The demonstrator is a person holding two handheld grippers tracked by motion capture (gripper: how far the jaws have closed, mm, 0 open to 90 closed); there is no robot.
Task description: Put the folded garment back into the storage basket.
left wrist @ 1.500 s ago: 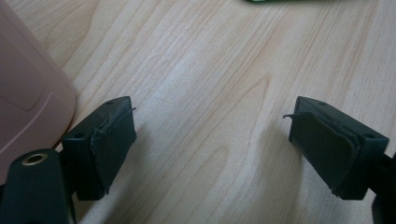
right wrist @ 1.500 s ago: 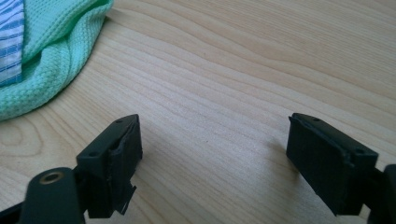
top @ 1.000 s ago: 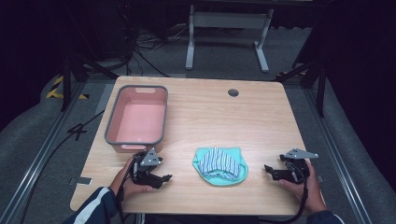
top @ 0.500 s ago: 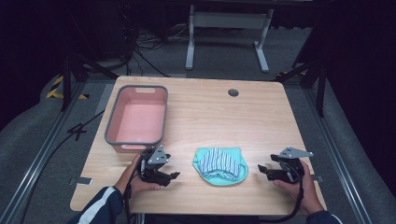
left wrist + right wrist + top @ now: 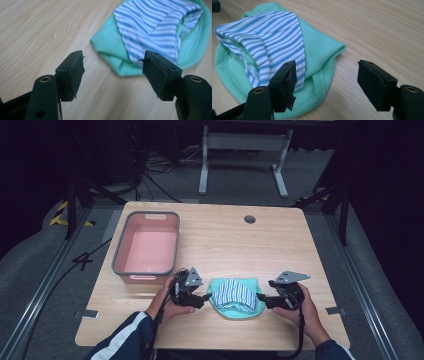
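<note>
Green cloth (image 5: 235,306) with striped cloth (image 5: 235,292) on it lies at table's (image 5: 300,250) near edge, between both grippers. Left gripper (image 5: 112,72) and right gripper (image 5: 327,83): jaws apart, just been closing, clamping nothing. High view adds pink bin (image 5: 147,247) beyond.

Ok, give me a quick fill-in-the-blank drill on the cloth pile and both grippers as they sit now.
1. The striped cloth lies on top of a ____ waffle cloth.
2. The pink tub holds ____.
3. The cloth pile lies ____ the left gripper and the right gripper.
4. Both grippers' jaws are ____, with no cloth pinched.

Missing words: green; nothing; between; open
</note>
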